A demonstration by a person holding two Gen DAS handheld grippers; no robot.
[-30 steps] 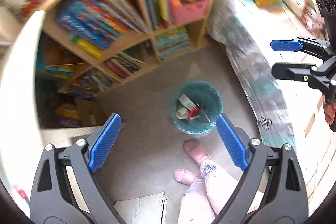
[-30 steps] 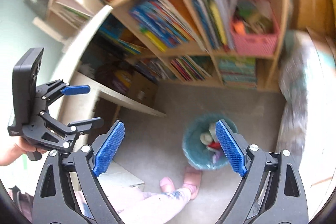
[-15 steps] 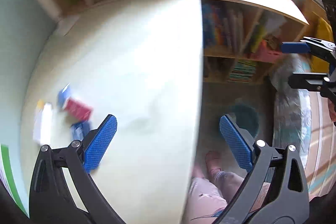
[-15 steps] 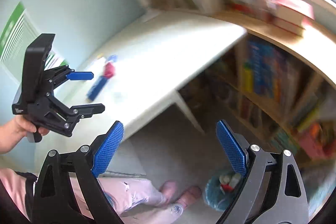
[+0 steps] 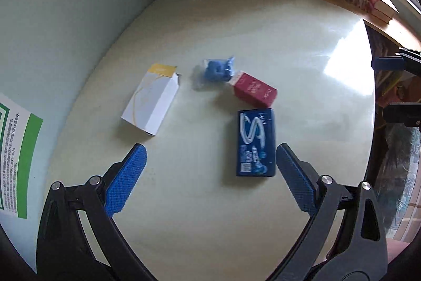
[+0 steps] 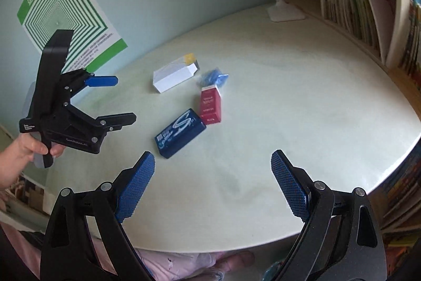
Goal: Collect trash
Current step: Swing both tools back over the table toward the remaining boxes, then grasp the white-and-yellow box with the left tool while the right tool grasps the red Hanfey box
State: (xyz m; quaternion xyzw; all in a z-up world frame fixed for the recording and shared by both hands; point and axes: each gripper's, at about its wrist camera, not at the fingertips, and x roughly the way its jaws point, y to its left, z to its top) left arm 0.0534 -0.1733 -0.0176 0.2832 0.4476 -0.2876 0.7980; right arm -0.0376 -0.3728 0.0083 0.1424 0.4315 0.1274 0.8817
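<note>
- Here, going from the left, the white box (image 5: 151, 99) is lying flat on the pale table (image 5: 263, 30), its long axis running from near-left to far-right, with the yellow, opened end pointing away toward the wall.
- Just right of that end, the crumpled blue wrapper (image 5: 215, 69) is sitting in a loose, slightly blurred heap, touching the far corner of the red box (image 5: 254, 92).
- The red box is lying with its long axis slanting toward the near right; its white flap end is facing the wrapper.
- Just in front of it, the dark blue box (image 5: 255, 142) is lying lengthwise toward the left gripper (image 5: 210, 177), near edge close to the right-hand fingertip.
- The left gripper is hanging over the table with its jaws spread wide, nothing between them.
- The right wrist view is showing what the left cannot: the whole left gripper (image 6: 119, 100) from the side, held in a hand (image 6: 25, 152), and the green-striped poster (image 6: 64, 9) on the wall.
- The right gripper (image 6: 213, 183) is also hovering wide apart, empty, over the near table edge.
- Bare tabletop is lying open to the right of the four items, out to the rounded edge; the bookshelf (image 6: 355, 4) is standing along the far right side.
</note>
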